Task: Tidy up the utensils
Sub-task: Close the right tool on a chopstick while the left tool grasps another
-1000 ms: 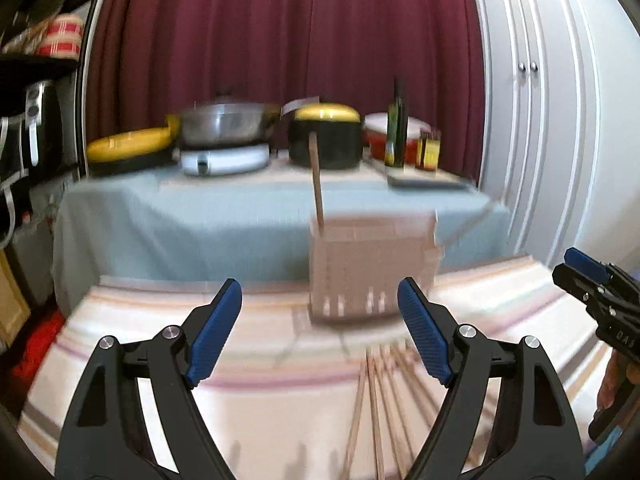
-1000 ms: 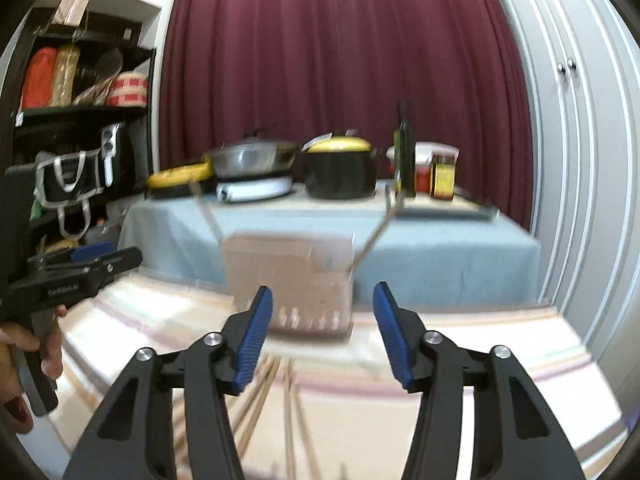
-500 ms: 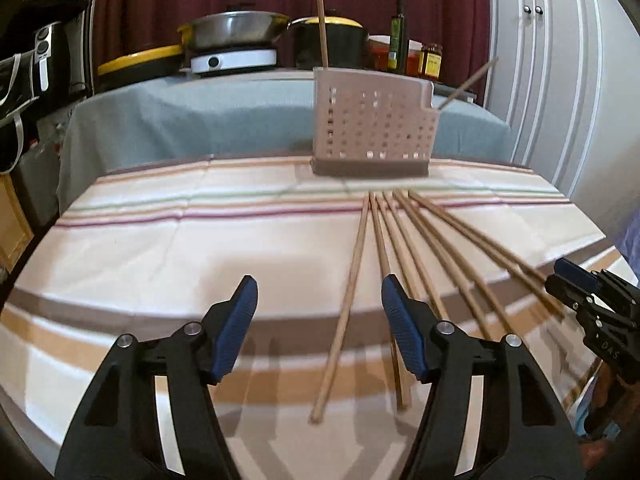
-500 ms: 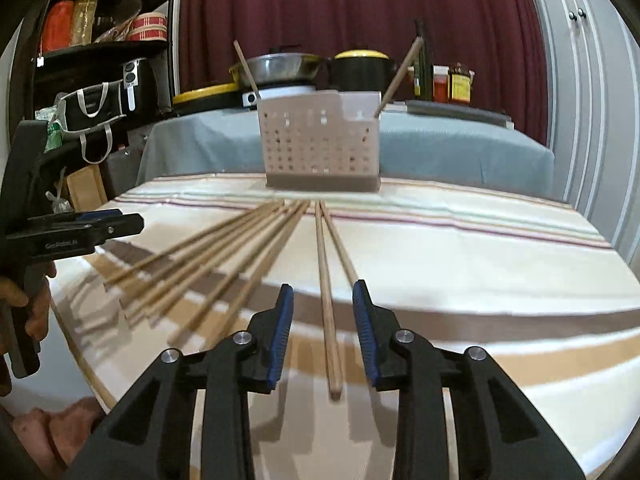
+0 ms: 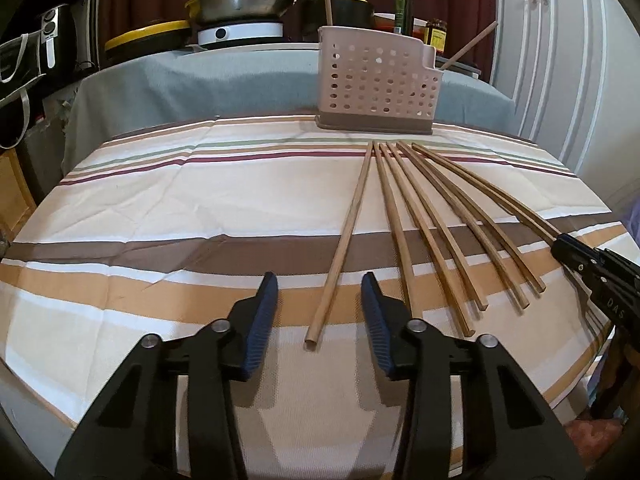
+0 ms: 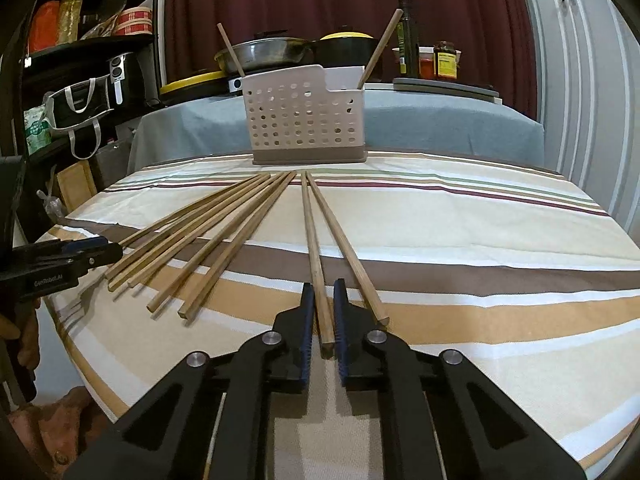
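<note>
While the right gripper (image 6: 321, 318) sits low over the near edge of the striped cloth (image 6: 460, 216), its 2 blue pads (image 6: 307, 320) are drawn in close on either side of the near end of 1 wooden chopstick (image 6: 314, 248); the gap is narrow, and whether the pads actually press the wood cannot be told. A second chopstick (image 6: 344, 246) lies just beside it to the right, its near end next to the right finger. Further left in that view, 5 or so more chopsticks (image 6: 208, 236) fan out across the surface, their far tips gathered near the base of the perforated holder (image 6: 304, 120). That holder stands upright at the far side of the surface, with 1 stick (image 6: 231, 51) leaning out of its left part and another stick (image 6: 380, 48) leaning out of its right, lower compartment. The left gripper (image 5: 319, 314) hovers at the near edge with its jaws spread wide and nothing between the pads; the near end of the leftmost chopstick (image 5: 344, 236) lies on the cloth in the gap between them, touched by neither. In the left wrist view the right gripper's black body shows at the right edge, over the outermost sticks. Behind the surface, a second table under a grey cloth (image 5: 192, 80) carries a steel pan (image 5: 240, 0), a black pot with a yellow lid (image 6: 348, 46), bottles and jars (image 6: 444, 60).
</note>
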Tool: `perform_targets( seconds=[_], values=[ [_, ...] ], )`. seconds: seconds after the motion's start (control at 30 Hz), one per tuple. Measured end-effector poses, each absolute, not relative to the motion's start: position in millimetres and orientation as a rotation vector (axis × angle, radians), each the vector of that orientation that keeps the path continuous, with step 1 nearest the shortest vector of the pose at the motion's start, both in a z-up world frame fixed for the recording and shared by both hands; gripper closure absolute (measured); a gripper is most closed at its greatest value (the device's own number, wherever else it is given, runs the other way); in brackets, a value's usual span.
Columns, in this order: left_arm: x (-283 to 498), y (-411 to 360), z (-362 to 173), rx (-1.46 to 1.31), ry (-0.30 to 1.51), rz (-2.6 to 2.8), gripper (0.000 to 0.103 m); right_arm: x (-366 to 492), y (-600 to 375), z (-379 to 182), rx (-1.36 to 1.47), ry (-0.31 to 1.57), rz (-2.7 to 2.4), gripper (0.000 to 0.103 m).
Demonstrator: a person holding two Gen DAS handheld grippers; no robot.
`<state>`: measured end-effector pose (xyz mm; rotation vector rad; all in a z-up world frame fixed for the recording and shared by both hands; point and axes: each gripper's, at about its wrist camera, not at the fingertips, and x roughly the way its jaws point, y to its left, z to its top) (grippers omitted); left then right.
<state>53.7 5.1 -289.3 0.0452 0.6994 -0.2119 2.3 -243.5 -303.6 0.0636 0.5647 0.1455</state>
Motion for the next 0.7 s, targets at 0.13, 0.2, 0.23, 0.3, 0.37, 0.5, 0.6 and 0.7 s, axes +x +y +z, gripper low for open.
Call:
perform_targets(
  seconds=[0.13, 0.2, 0.23, 0.3, 0.37, 0.5, 0.6, 0.7],
  values=[
    [52.2, 4.5, -288.9, 0.049, 0.694, -0.204, 0.082, 2.0, -241.6, -302.8, 0.058, 0.565, 0.140, 0.093],
    [51.0, 5.5, -289.2, 0.047, 0.690, -0.192, 0.086, 1.5, -240.1, -302.5, 0.053, 0.564, 0.138, 0.093],
    [50.5, 6.3, -289.2, 0.044, 0.689, -0.184, 0.089, 1.2, -239.0, -302.5, 0.049, 0.564, 0.140, 0.094],
    [49.6, 7.4, -289.5, 0.035, 0.688, -0.181, 0.090, 1.2, -238.4, -301.9, 0.044, 0.564, 0.142, 0.094],
    [49.2, 7.1, -289.7, 0.036, 0.687, -0.181, 0.091, 0.8, -237.1, -301.9, 0.040, 0.563, 0.145, 0.094],
    [48.5, 6.4, -290.3, 0.041, 0.686, -0.183, 0.096, 0.1, -237.2, -300.3, 0.041, 0.558, 0.146, 0.095],
    [48.2, 5.9, -290.4, 0.042, 0.684, -0.181, 0.097, -0.6, -236.7, -298.9, 0.042, 0.553, 0.146, 0.096],
    [48.2, 5.0, -290.5, 0.044, 0.682, -0.180, 0.097, -0.6, -236.4, -298.3, 0.042, 0.552, 0.146, 0.096]
  ],
)
